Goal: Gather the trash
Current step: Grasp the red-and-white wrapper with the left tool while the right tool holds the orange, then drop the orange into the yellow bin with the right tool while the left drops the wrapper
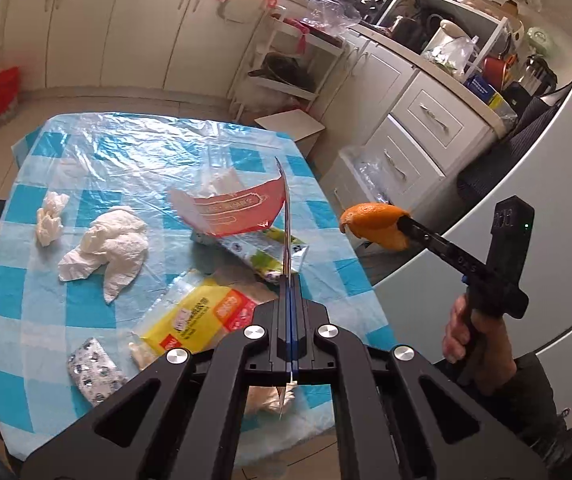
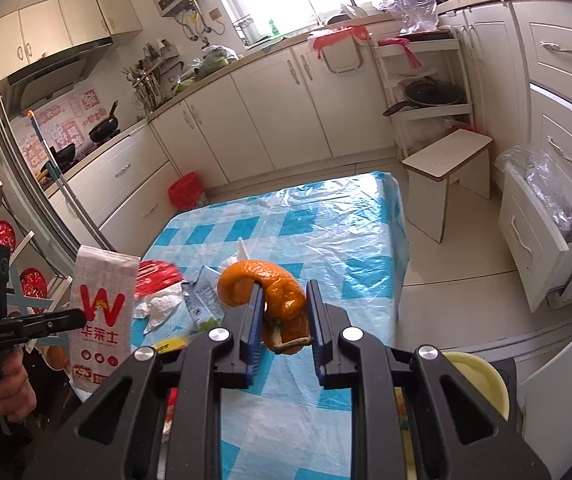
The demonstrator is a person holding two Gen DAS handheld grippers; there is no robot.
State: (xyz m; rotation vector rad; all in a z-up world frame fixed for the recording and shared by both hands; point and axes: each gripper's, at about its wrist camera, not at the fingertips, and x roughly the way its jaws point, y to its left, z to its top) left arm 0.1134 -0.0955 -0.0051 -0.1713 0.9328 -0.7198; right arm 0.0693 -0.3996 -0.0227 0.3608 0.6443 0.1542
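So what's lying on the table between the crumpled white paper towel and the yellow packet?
Nothing: in the left wrist view, only bare checked tablecloth separates the paper towel from the yellow packet.

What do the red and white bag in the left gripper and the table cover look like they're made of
Red and white bag: likely thin matte paper, flat with a crimped top edge and printing. Table cover: probably thin glossy plastic film over a blue checked sheet; it wrinkles and glares under the window light.
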